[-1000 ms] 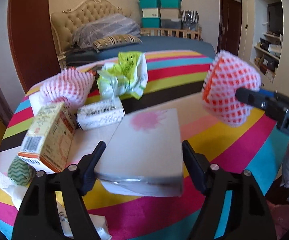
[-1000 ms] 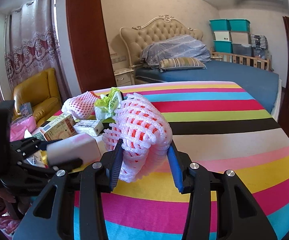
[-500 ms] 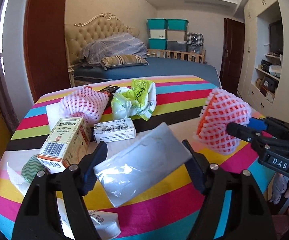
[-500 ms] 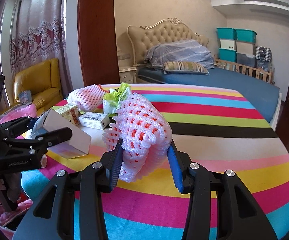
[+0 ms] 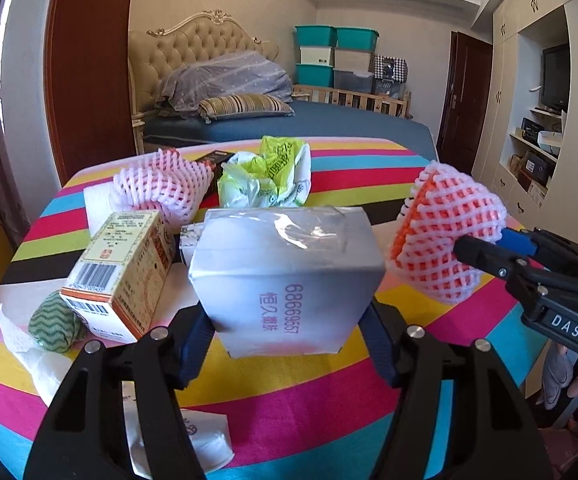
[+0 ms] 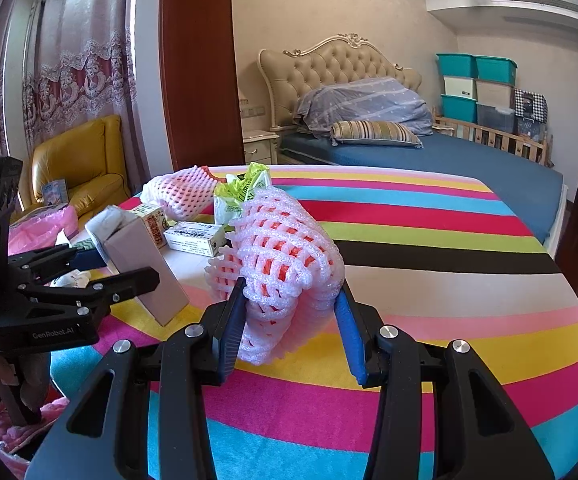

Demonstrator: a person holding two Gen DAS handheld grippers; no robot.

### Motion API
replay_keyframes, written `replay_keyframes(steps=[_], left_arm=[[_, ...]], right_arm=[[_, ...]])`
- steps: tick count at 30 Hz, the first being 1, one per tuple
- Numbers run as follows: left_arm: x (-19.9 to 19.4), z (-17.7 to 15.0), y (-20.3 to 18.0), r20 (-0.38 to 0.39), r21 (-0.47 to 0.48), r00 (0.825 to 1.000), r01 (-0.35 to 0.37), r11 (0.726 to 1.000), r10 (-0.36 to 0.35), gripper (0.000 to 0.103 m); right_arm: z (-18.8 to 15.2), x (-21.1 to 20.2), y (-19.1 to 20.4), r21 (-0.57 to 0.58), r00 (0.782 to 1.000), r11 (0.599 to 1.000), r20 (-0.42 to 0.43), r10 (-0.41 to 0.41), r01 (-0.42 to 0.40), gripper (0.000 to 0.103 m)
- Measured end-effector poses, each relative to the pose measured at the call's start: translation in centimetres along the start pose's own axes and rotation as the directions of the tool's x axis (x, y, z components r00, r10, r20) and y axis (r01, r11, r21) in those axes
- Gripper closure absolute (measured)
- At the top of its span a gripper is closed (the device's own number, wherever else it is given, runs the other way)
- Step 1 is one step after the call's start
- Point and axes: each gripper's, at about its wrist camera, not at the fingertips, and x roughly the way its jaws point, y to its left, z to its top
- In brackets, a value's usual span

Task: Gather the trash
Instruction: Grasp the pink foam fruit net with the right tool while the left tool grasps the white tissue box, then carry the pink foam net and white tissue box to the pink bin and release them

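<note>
My left gripper [image 5: 285, 320] has a white-grey cardboard box [image 5: 285, 264] between its fingers, lifted off the striped table [image 5: 329, 384]. Its jaws are closing and the pads press on the box's sides. The box shows printed digits on its near face. In the right wrist view this left gripper [image 6: 127, 268] holds the box [image 6: 141, 264] tilted at the left. My right gripper [image 6: 291, 304] is shut on a pink foam fruit net [image 6: 285, 248] with orange inside, held above the table [image 6: 429, 240]. The left wrist view shows that net [image 5: 445, 232] and the right gripper [image 5: 485, 240] at right.
More trash lies at the table's far left: a second pink foam net [image 5: 161, 188], a green-yellow plastic bag [image 5: 269, 176], a yellow carton [image 5: 121, 268], a small white box [image 6: 195, 236], a green wavy wad [image 5: 55, 324], tissue paper [image 5: 205, 436]. A pink bag [image 6: 41, 228] sits beside the table.
The box in my left gripper has come up from lying flat and now stands tilted towards me, with the fingers drawn in on it. The right gripper and its net stay as before.
</note>
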Motion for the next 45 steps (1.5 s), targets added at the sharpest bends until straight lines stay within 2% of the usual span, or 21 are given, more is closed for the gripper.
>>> replay_keyframes(steps=[7, 13, 21, 25, 28, 34, 37, 39, 45], left_arm=[[-3.3, 0.3, 0.8, 0.073, -0.033, 0.997, -0.007, 0.999, 0.009, 0.039], [-6.7, 0.3, 2.8, 0.131, -0.073, 0.991, -0.032, 0.997, 0.041, 0.039], [-10.2, 0.0, 7.0, 0.171, -0.129, 0.975, -0.124, 0.984, 0.145, 0.039], [-11.7, -0.2, 9.6, 0.179, -0.173, 0.963, -0.173, 0.970, 0.203, 0.039], [-13.1, -0.6, 11.5, 0.187, -0.208, 0.947, -0.220, 0.953, 0.260, 0.039], [-15.9, -1.8, 16.6, 0.167, -0.294, 0.914, -0.312, 0.904, 0.370, 0.039], [-17.0, -2.3, 18.9, 0.149, -0.321, 0.897, -0.355, 0.878, 0.417, 0.039], [-17.7, -2.5, 20.8, 0.137, -0.345, 0.876, -0.395, 0.852, 0.462, 0.039], [-18.8, -3.8, 27.1, 0.063, -0.435, 0.848, -0.451, 0.780, 0.526, 0.039]], right_arm=[[0.9, -0.7, 1.4, -0.028, 0.999, 0.999, 0.014, 0.036, -0.036, 0.061], [2.2, -1.1, 4.7, -0.113, 0.995, 0.990, 0.028, 0.093, -0.089, 0.061], [4.4, -0.1, 10.3, -0.223, 0.977, 0.953, 0.012, 0.214, -0.206, 0.061], [5.8, 0.9, 13.7, -0.268, 0.958, 0.923, -0.005, 0.287, -0.278, 0.061], [6.7, 2.1, 16.7, -0.283, 0.937, 0.895, -0.044, 0.346, -0.344, 0.061], [7.8, 4.4, 22.9, -0.351, 0.910, 0.840, -0.126, 0.394, -0.413, 0.061], [8.8, 5.6, 26.6, -0.377, 0.890, 0.806, -0.176, 0.421, -0.456, 0.061], [9.2, 6.1, 29.0, -0.396, 0.879, 0.785, -0.196, 0.434, -0.476, 0.061], [10.4, 8.8, 36.2, -0.439, 0.856, 0.735, -0.266, 0.443, -0.516, 0.060]])
